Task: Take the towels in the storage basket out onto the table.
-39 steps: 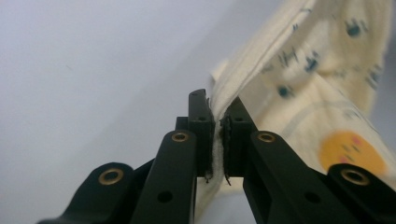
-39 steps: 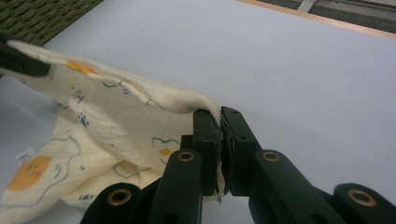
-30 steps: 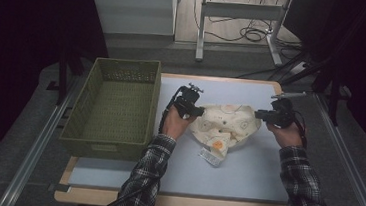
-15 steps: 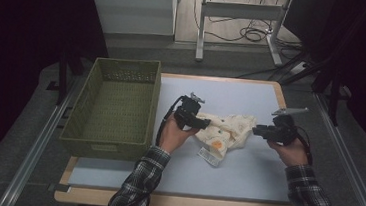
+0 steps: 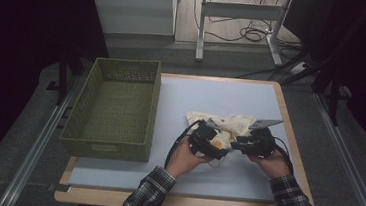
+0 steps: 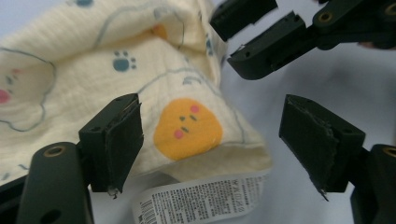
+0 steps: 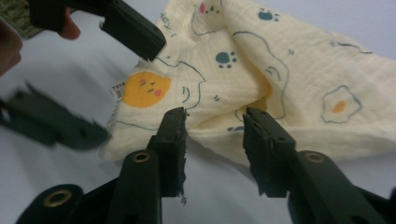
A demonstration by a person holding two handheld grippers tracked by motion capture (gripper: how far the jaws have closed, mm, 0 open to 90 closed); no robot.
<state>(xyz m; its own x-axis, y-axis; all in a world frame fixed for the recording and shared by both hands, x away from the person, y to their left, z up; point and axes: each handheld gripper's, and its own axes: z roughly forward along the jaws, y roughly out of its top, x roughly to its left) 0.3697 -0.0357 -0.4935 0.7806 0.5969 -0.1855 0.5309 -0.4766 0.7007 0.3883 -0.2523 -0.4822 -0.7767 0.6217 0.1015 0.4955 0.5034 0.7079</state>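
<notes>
The left gripper [image 6: 210, 140] has just been opening: its jaws stand wide apart around the labelled corner of the cream printed cloth [image 6: 116, 79], pads off the fabric. The right gripper [image 7: 215, 140] has likewise been opening, its jaws parted at a fold without pinching it. Both hands [image 5: 186, 156] meet low over the cloth, crumpled right of the green basket [image 5: 113, 104], long axis running roughly left-right across the table.
</notes>
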